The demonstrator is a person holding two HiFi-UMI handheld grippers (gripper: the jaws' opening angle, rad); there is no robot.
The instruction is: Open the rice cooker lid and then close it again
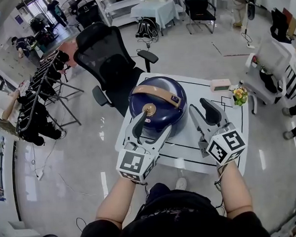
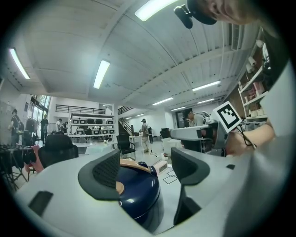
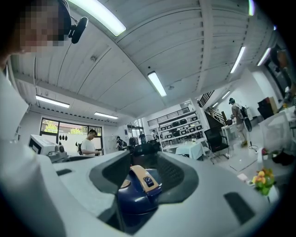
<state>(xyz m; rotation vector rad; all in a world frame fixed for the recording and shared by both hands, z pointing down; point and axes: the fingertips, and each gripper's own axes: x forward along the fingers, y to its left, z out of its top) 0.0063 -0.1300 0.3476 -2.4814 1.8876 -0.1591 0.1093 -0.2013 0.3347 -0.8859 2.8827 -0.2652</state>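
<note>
Left tongs (image 1: 153, 127) gape, released, at the front of the navy rice cooker (image 1: 157, 107). The right tongs (image 1: 202, 112) stand open just beside its right flank, gripping nothing, likely lined up for the tan handle (image 1: 156, 95). The lid is shut. The cooker crowds the white surface's (image 1: 235, 117) left edge, leaving bare room to the right.

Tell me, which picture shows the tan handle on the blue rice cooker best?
The head view: it looks down on the rice cooker, so the whole tan handle shows across the top. The left gripper view catches only a thin edge of it; the right gripper view shows just one end with its button.
</note>
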